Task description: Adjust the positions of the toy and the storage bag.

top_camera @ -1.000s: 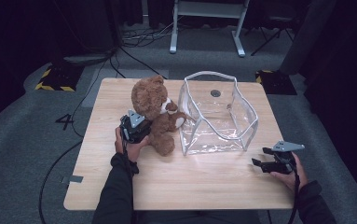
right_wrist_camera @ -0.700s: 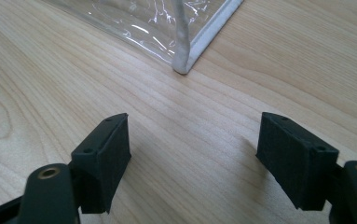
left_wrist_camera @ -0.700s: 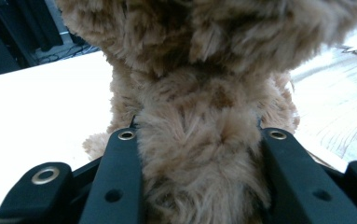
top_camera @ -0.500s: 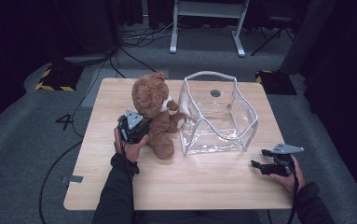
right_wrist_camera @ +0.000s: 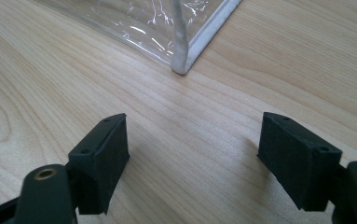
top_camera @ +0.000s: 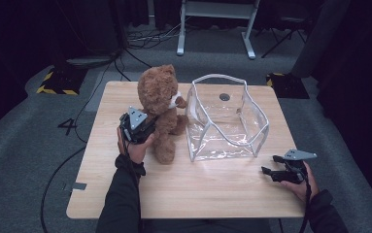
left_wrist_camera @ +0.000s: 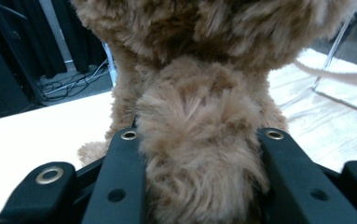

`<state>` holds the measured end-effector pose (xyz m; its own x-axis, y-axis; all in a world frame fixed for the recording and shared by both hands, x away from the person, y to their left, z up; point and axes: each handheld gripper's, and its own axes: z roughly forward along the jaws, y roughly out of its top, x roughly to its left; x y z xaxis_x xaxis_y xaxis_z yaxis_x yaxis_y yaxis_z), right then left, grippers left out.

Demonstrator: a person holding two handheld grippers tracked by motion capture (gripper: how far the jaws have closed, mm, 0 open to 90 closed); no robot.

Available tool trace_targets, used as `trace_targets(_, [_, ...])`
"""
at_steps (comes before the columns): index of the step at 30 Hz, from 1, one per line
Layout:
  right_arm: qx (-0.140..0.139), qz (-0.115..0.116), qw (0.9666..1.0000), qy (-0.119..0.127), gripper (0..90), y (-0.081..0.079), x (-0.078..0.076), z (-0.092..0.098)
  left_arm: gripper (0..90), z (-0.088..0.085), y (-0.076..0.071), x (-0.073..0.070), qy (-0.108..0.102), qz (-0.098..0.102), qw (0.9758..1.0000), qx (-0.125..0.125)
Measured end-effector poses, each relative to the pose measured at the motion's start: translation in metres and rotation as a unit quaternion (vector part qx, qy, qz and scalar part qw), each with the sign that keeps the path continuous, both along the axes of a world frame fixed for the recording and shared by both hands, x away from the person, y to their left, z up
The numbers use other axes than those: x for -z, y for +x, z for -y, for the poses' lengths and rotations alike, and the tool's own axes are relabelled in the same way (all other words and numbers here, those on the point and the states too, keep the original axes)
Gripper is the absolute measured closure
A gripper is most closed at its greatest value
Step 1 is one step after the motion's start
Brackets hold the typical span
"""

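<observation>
This looks like a lab or recording studio set up for test work, not a home. A plain light wooden table (top_camera: 183, 194) stands alone on grey carpet (top_camera: 23, 145), with dark curtains and black walls closing in the space around it. Loose black cables (top_camera: 144, 41) trail over the floor, yellow-and-black hazard tape (top_camera: 52, 87) marks a floor plate at the left and another (top_camera: 280, 80) at the right, a number four (top_camera: 69, 127) is marked on the carpet, and the white metal legs of a stand (top_camera: 215, 24) rise behind the table.
</observation>
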<state>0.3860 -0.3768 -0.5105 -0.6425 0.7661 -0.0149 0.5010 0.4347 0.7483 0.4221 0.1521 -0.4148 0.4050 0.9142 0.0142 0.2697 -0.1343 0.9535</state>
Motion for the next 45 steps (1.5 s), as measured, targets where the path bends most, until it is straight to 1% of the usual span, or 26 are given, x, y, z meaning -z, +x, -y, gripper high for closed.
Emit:
trace_targets(6, [0.001,0.0,1.0,0.0,24.1,0.0,0.0,0.0,67.6,0.001,0.003,-0.012,-0.014,0.005,0.9999,-0.006])
trace_targets(9, [0.001,0.001,1.0,0.0,24.1,0.0,0.0,0.0,67.6,0.002,0.004,-0.018,-0.014,0.011,0.9998,-0.009])
trace_targets(14, [0.001,0.0,1.0,0.0,24.1,0.0,0.0,0.0,67.7,0.004,0.006,-0.03,-0.015,0.022,0.9996,-0.007])
trace_targets(19, [0.001,0.0,1.0,0.0,24.1,0.0,0.0,0.0,67.8,0.005,0.006,-0.049,-0.018,0.039,0.999,-0.008])
trace_targets(22, [0.001,0.0,1.0,0.0,24.1,0.0,0.0,0.0,67.8,0.007,0.006,-0.06,-0.016,0.05,0.9986,-0.005])
trace_targets(27, [0.001,0.0,1.0,0.001,24.1,0.0,0.0,0.0,67.7,0.007,0.006,-0.075,-0.019,0.063,0.9978,-0.008])
trace_targets(31, [0.001,0.0,1.0,0.001,24.1,0.0,0.0,0.0,67.7,0.009,0.008,-0.085,-0.025,0.069,0.9973,-0.007])
trace_targets(37, [0.001,0.0,1.0,0.001,24.0,0.0,0.0,0.0,67.8,0.011,0.011,-0.1,-0.021,0.081,0.9965,-0.008])
trace_targets(42, [0.001,0.0,1.0,0.001,24.1,0.0,0.0,0.0,67.8,0.013,0.015,-0.11,-0.018,0.085,0.9962,-0.009])
trace_targets(45, [0.001,-0.001,1.0,0.001,24.1,0.0,0.0,0.0,67.8,0.014,0.015,-0.118,-0.018,0.093,0.9954,-0.007])
